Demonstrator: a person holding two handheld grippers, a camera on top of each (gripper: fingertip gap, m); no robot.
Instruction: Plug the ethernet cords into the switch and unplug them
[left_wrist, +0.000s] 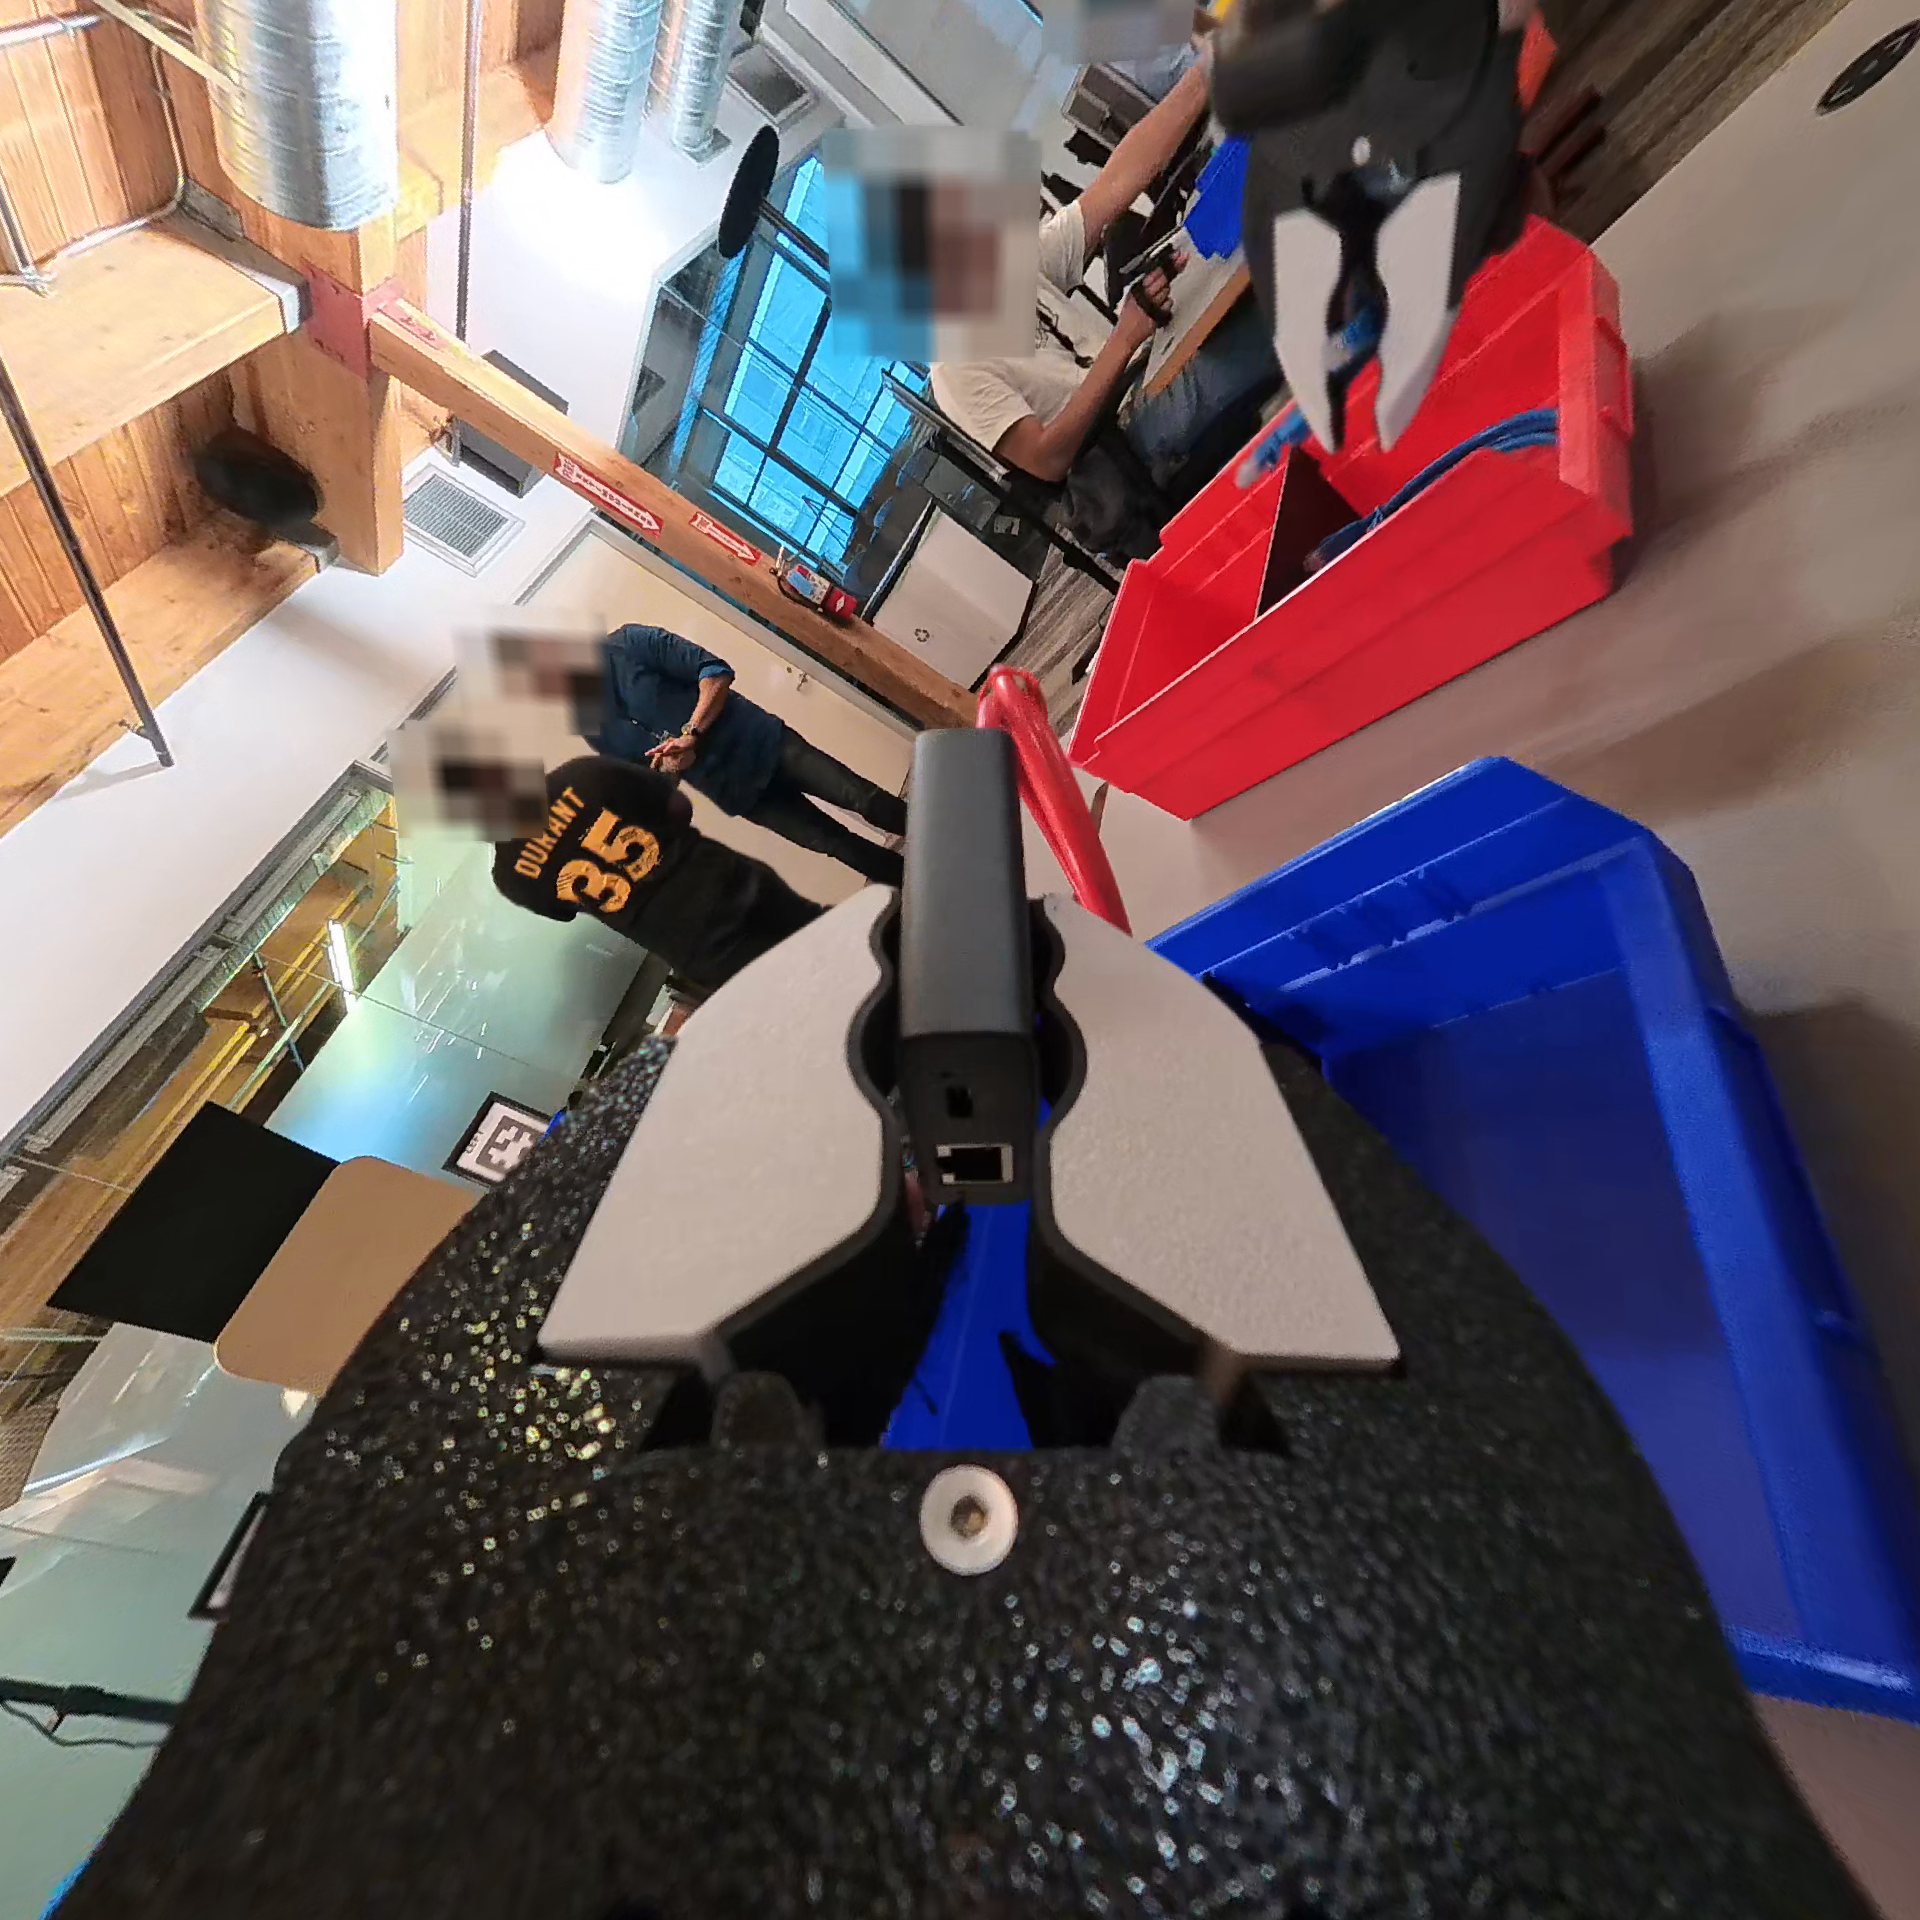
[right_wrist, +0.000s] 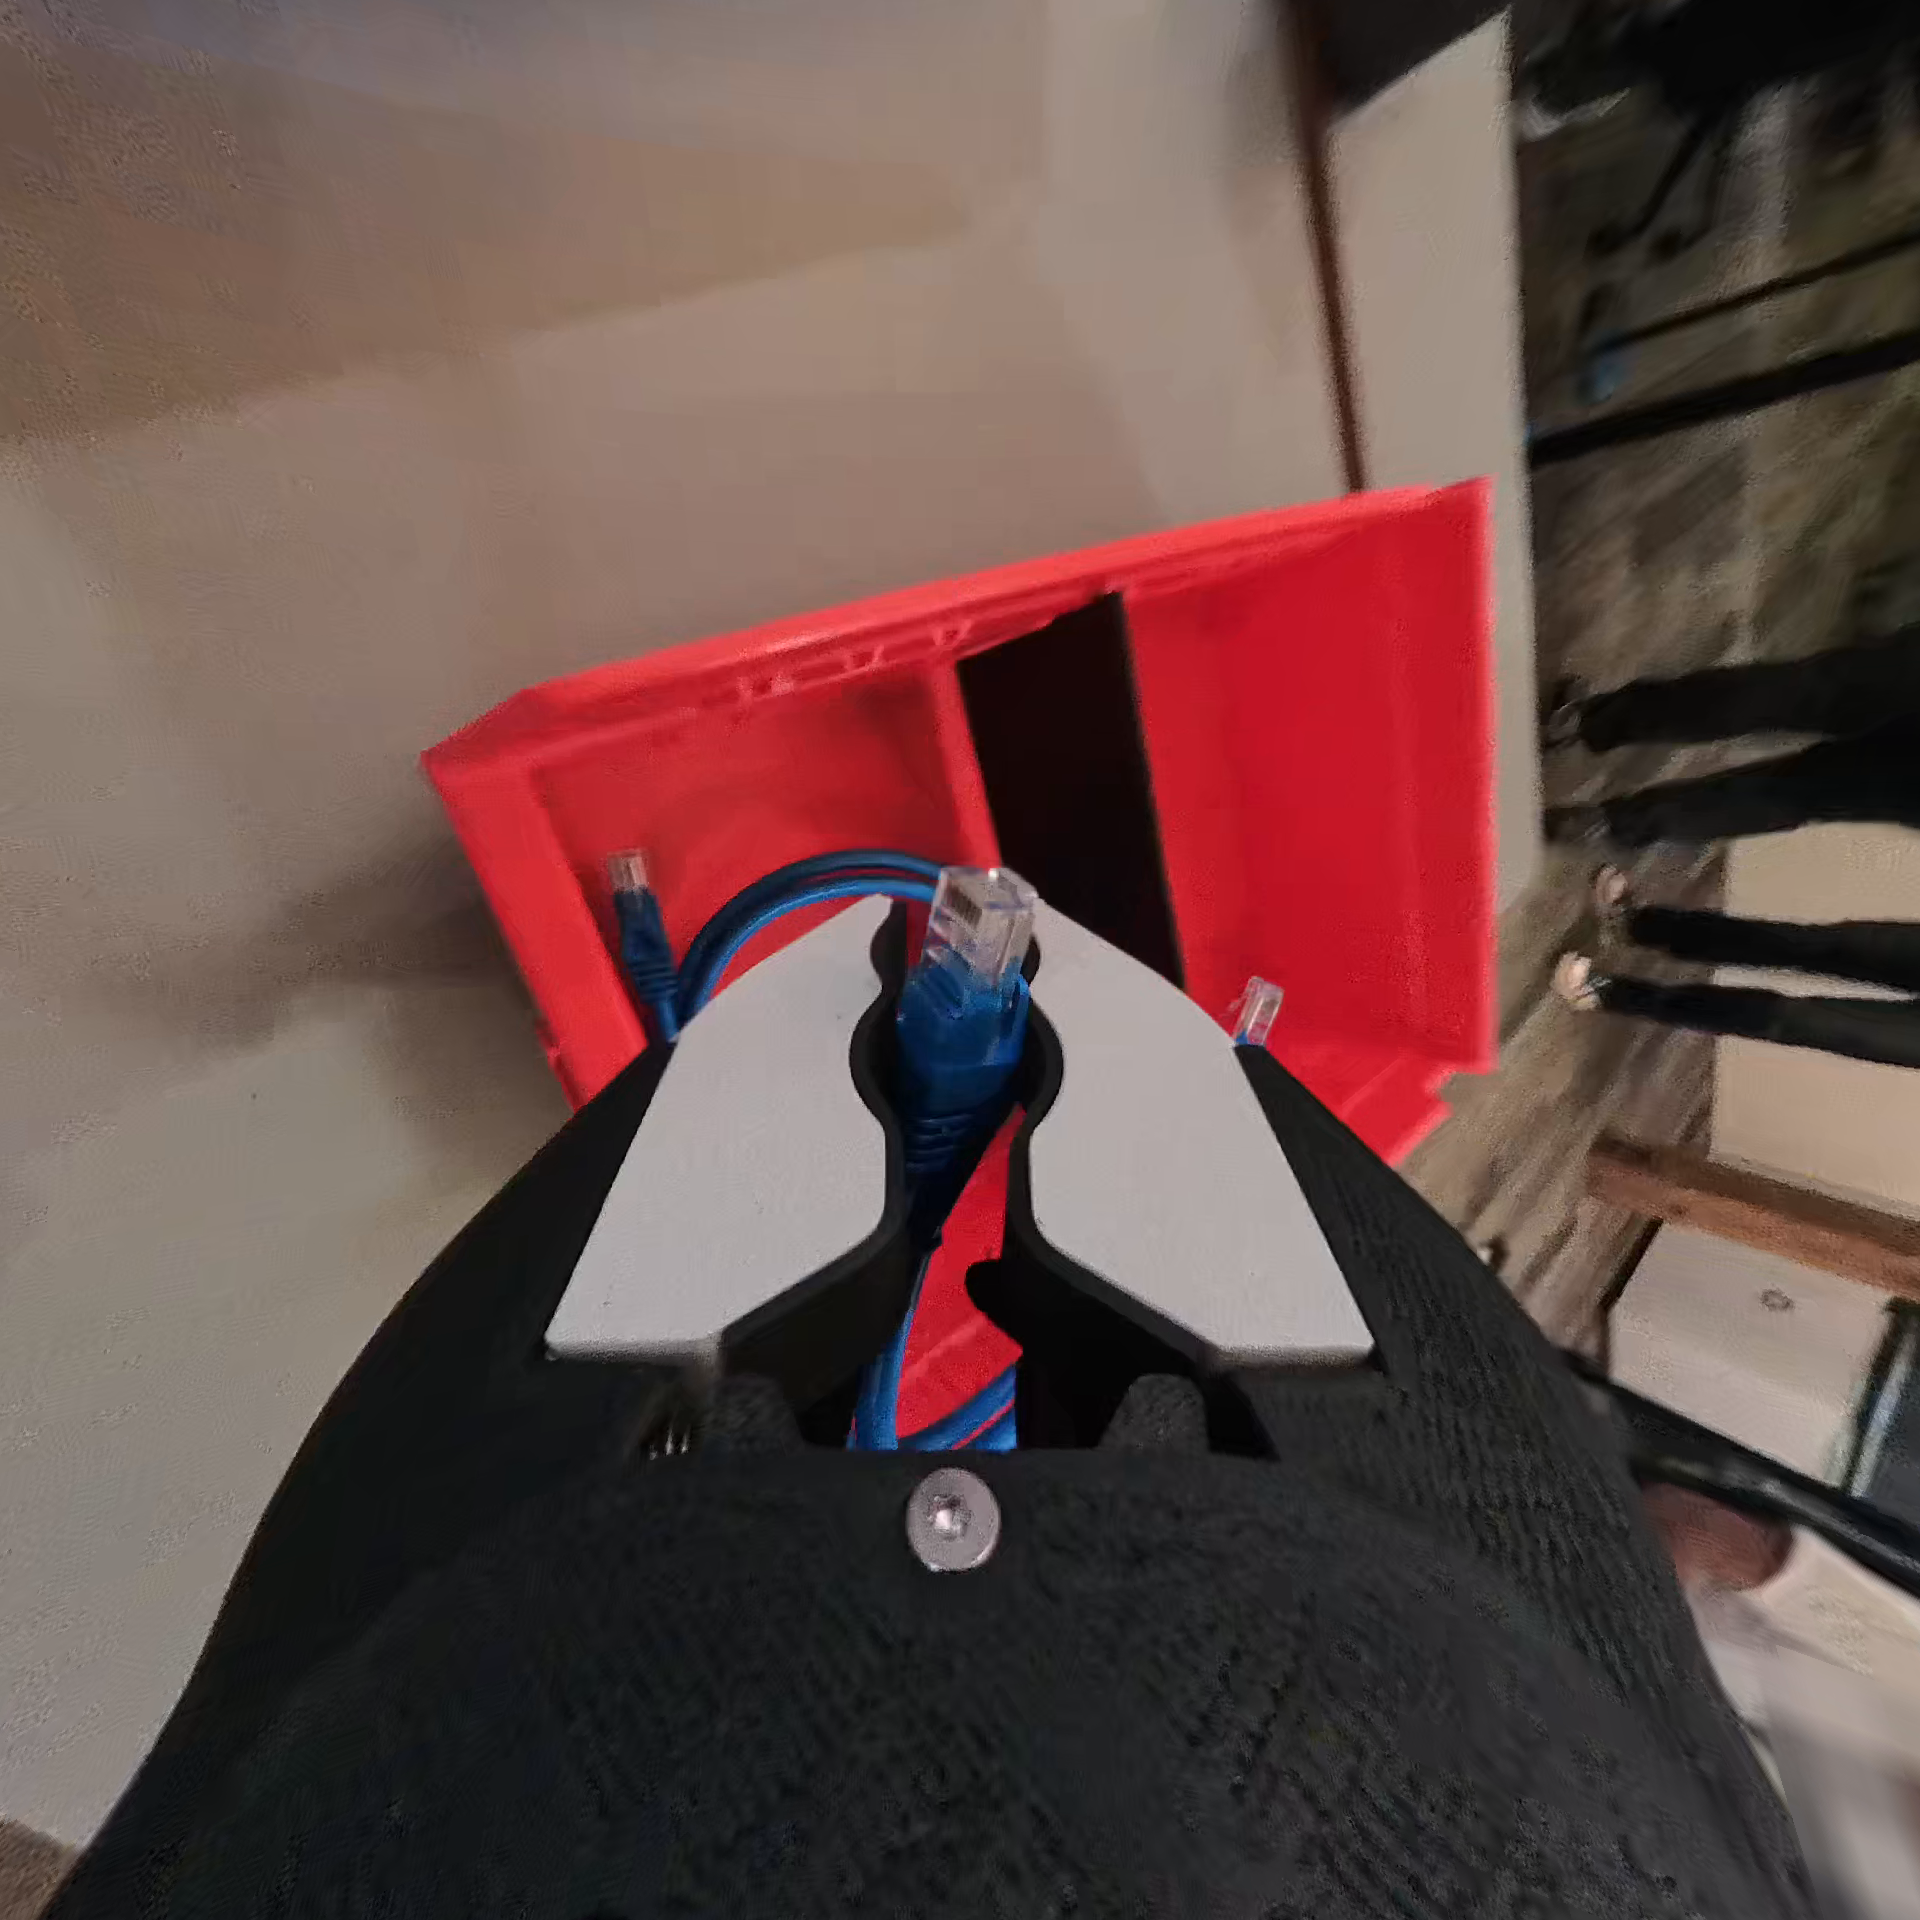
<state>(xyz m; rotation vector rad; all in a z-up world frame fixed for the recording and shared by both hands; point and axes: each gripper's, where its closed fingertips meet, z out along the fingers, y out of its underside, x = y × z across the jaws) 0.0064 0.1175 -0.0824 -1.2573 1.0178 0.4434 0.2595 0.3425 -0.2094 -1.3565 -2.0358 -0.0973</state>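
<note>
Two grippers are each clenched on something. The left gripper (left_wrist: 966, 925) grips a slim black box-shaped device (left_wrist: 961, 914) with ports on its near end, held just beside the blue bin (left_wrist: 1621, 1195) on the worktop (left_wrist: 1766, 520). The right gripper (right_wrist: 961, 935) clamps a blue network cable (right_wrist: 961, 1023) just behind its clear plug, above the red bin (right_wrist: 1299, 790), where more blue cable loops left of the bin's black divider (right_wrist: 1060, 790).

left hand-held gripper (left_wrist: 966, 925): fingers clamped, raised, rolled sideways | right hand-held gripper (right_wrist: 961, 925): fingers clamped, angled downward
</note>
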